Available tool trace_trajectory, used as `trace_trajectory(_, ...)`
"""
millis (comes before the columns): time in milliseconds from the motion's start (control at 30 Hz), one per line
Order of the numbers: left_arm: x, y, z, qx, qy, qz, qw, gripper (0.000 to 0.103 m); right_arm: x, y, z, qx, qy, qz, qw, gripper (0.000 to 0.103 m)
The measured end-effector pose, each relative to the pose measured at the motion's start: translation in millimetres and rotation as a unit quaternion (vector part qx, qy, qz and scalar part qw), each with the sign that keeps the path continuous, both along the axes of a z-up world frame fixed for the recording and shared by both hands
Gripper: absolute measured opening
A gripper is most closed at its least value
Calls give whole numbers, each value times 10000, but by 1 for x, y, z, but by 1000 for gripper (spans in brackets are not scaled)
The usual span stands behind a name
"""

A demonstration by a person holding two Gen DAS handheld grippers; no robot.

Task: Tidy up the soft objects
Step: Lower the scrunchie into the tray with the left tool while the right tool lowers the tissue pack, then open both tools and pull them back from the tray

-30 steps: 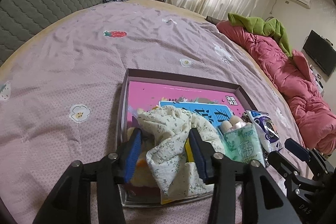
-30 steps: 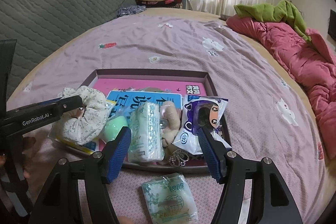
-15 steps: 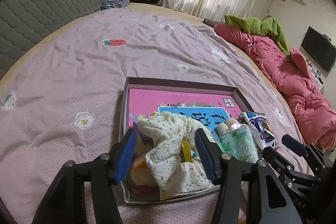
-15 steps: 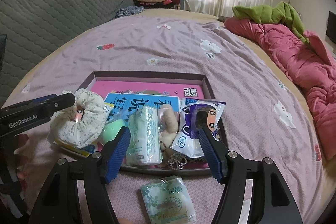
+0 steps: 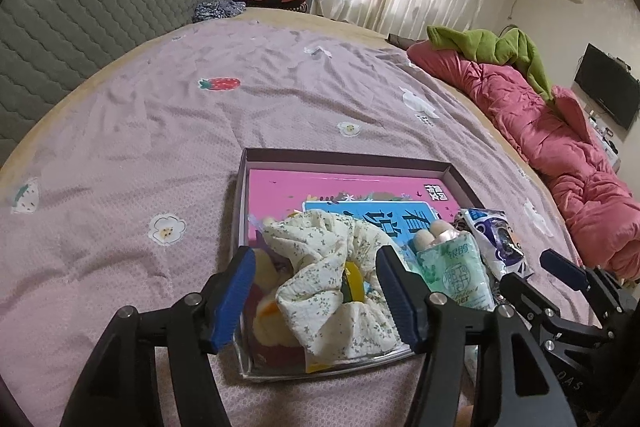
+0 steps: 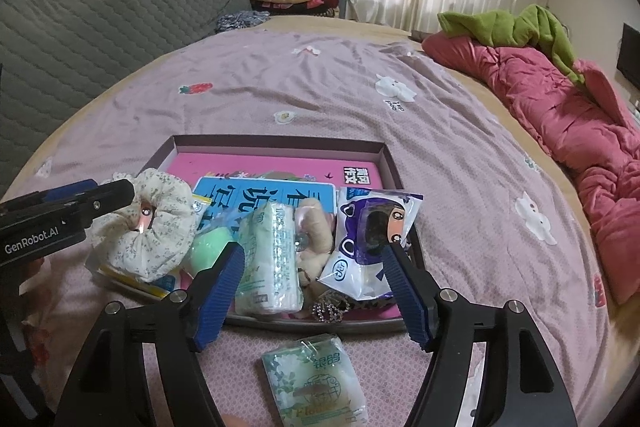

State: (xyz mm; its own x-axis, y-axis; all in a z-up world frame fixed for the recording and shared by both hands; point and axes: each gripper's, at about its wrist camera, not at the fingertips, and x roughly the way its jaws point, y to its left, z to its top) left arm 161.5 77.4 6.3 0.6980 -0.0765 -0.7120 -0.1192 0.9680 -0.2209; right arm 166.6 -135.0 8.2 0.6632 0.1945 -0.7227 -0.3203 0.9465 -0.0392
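A shallow tray (image 5: 344, 163) (image 6: 280, 143) on the bed holds a pink and blue book, a floral fabric scrunchie (image 5: 332, 267) (image 6: 148, 223), a green ball (image 6: 210, 247), a wrapped tissue roll (image 6: 272, 255), a beige plush (image 6: 316, 227) and a purple cartoon packet (image 6: 372, 231) (image 5: 496, 243). My left gripper (image 5: 316, 295) (image 6: 92, 193) hovers over the scrunchie, its jaws opening and the pads clear of the fabric. My right gripper (image 6: 314, 291) is also opening at the tray's near edge, gripping nothing. A green tissue pack (image 6: 316, 379) lies on the sheet below it.
The lilac printed sheet (image 5: 160, 131) spreads wide to the left and behind the tray. A bunched pink quilt (image 6: 560, 115) with a green garment lies along the right side. A grey quilted headboard (image 5: 80, 7) and folded clothes stand at the back.
My left gripper's jaws have spread off the floral scrunchie, which now rests in the tray. The right jaws have widened a little. Neither hand has shifted much.
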Motion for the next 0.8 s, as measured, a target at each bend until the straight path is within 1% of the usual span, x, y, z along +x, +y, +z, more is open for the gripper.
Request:
trace_trajectory(300,-8,-7,2,74,8,-98,9999,62,2,0,0,-215,0,-108,9997,75)
trace_trajectory(800,-31,-26,12,358,67,-182,9992,62,-10,-5,19,-39,-115,-67,9999,75)
